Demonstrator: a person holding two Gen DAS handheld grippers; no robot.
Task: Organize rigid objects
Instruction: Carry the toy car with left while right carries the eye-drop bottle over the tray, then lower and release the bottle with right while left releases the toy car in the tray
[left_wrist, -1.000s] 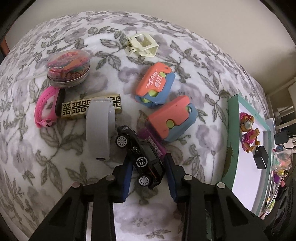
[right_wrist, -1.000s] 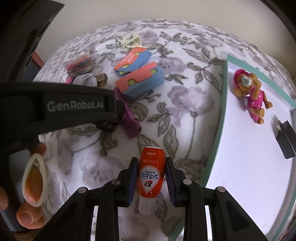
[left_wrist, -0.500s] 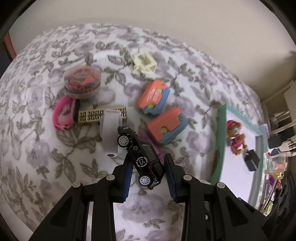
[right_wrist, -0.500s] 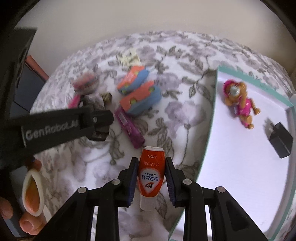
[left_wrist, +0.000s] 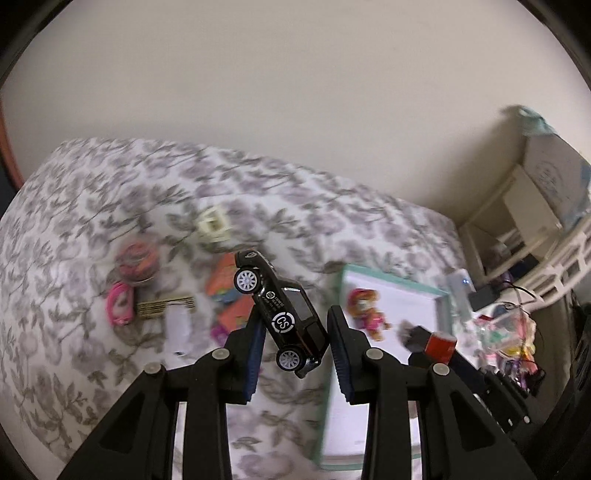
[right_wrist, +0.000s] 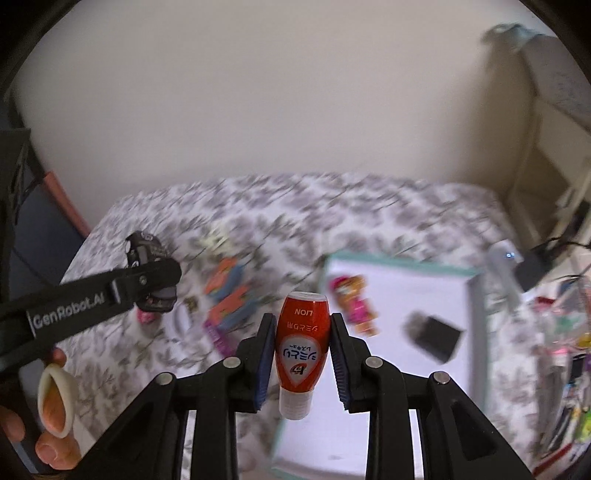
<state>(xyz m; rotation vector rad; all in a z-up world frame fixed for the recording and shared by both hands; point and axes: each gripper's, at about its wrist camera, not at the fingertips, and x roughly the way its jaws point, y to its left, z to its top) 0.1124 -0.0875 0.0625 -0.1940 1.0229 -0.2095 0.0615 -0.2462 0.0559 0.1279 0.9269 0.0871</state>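
Note:
My left gripper (left_wrist: 295, 321) is shut on a black toy car (left_wrist: 282, 312), which hangs tilted, nose up, high above the floral bed. In the right wrist view that gripper (right_wrist: 155, 291) and the car (right_wrist: 144, 243) show at the left. A red squeeze tube (right_wrist: 303, 339), white cap toward the camera, sits between the fingers of my right gripper (right_wrist: 303, 321), which is shut on it. To the right on the bed lies a white tray with a teal rim (right_wrist: 406, 264) (left_wrist: 399, 282), holding a pink toy figure (right_wrist: 352, 299) and a black block (right_wrist: 436, 336).
Blurred on the bedspread lie two orange-and-blue boxes (left_wrist: 229, 291), a round tin (left_wrist: 136, 260), a pink bracelet (left_wrist: 120, 306), a gold bar (left_wrist: 164, 306), a white band (left_wrist: 177, 325) and a cream clip (left_wrist: 214, 225). Shelves and clutter (left_wrist: 517, 332) crowd the right. A person's hand (right_wrist: 55, 443) shows lower left.
Both grippers have risen well above the bed, each carrying its object. The car left the bedspread; the bed now looks smaller and the wall fills the upper view.

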